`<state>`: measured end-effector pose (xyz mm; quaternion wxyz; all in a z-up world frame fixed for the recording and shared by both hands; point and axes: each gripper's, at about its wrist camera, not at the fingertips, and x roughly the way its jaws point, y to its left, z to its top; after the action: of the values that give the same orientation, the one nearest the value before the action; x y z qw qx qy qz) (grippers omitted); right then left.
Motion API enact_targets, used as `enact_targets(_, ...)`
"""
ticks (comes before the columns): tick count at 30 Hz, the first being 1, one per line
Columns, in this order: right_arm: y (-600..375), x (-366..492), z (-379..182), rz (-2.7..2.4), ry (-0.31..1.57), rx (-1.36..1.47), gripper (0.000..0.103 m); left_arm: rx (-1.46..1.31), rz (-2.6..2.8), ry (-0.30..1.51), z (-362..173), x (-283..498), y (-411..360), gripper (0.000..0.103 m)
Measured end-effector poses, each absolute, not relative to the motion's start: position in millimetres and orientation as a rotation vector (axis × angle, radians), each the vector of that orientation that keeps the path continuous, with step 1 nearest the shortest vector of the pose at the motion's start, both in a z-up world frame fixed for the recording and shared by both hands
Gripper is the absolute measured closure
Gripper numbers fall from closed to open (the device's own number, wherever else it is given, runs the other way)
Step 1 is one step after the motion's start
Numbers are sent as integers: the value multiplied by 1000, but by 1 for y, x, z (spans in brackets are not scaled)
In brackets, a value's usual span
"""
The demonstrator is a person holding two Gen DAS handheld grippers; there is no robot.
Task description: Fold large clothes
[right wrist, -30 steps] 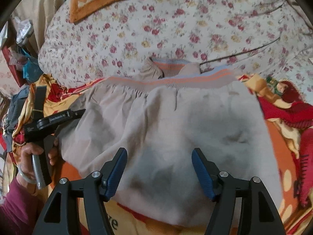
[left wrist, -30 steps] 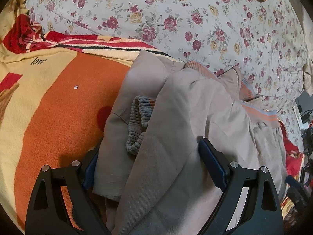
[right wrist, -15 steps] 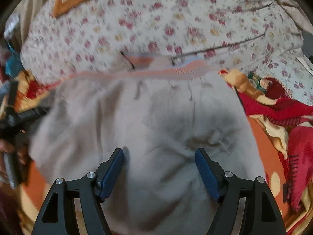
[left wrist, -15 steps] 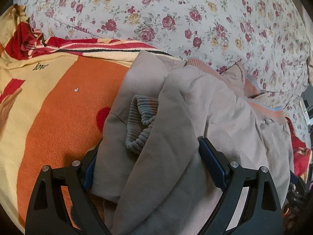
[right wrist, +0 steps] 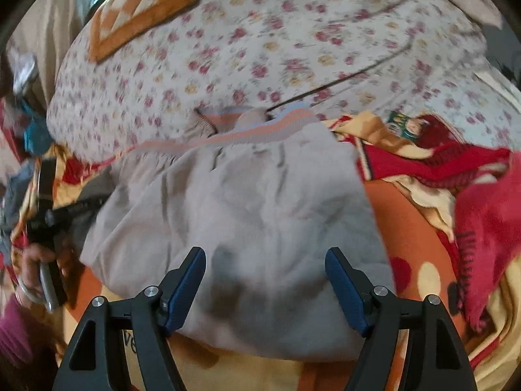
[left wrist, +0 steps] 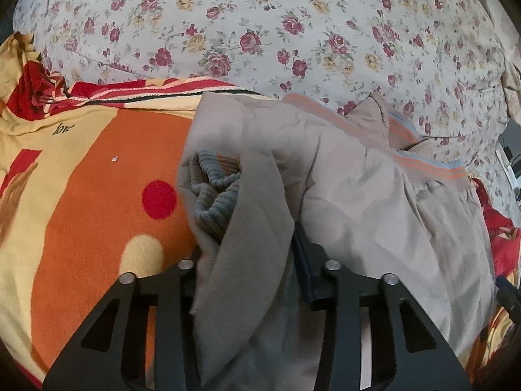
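Observation:
A beige jacket (left wrist: pixel 374 202) with orange-striped ribbed hem lies partly folded on an orange and yellow blanket (left wrist: pixel 81 228). A grey ribbed cuff (left wrist: pixel 215 192) pokes out of its left fold. My left gripper (left wrist: pixel 250 270) is shut on a bunched fold of the jacket at its left edge. In the right wrist view the jacket (right wrist: pixel 247 215) spreads in front of my right gripper (right wrist: pixel 265 280), which is open and hovers over its near edge, holding nothing. The left gripper (right wrist: pixel 58 215) shows at the jacket's left side.
A floral quilt (left wrist: pixel 260 32) rises behind the jacket. An orange checked cushion (right wrist: pixel 140 13) lies on it at the back left. Red blanket folds (right wrist: pixel 472 195) bunch up on the right. Clutter sits at the far left edge.
My left gripper has closed from open onto the jacket's fold. The right gripper has shifted over the jacket and stays open.

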<state>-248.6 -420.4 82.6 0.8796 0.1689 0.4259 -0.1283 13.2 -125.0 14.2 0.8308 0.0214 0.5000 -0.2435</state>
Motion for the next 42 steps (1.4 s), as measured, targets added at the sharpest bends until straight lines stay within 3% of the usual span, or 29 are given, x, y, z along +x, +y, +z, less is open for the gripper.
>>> enact_targets(2, -426, -250, 80, -274, 881, 372, 30, 39, -503, 1089, 22, 12, -126, 77)
enact_targets(10, -446, -257, 77, -247, 832, 457, 30, 56, -553, 1039, 97, -12, -149, 82)
enact_targets(16, -468, -274, 94, -274, 758, 527, 30, 163, -721, 960, 155, -70, -235, 83)
enact_targets(23, -501, -298, 105, -369, 704, 555, 29, 313, -854, 992, 120, -139, -350, 86)
enact_targets(28, -539, -317, 98, -447, 665, 722, 29, 398, -877, 1027, 77, -170, -388, 86)
enact_targets(31, -552, -326, 96, -469, 644, 800, 29, 414, -885, 1026, 75, -172, -385, 84)
enact_targets(39, -531, -320, 110, -302, 589, 800, 29, 318, -1017, 1019, 133, -178, -306, 64)
enact_targets(42, -513, -313, 113, -213, 542, 793, 23, 234, -983, 998, 140, -165, -264, 50)
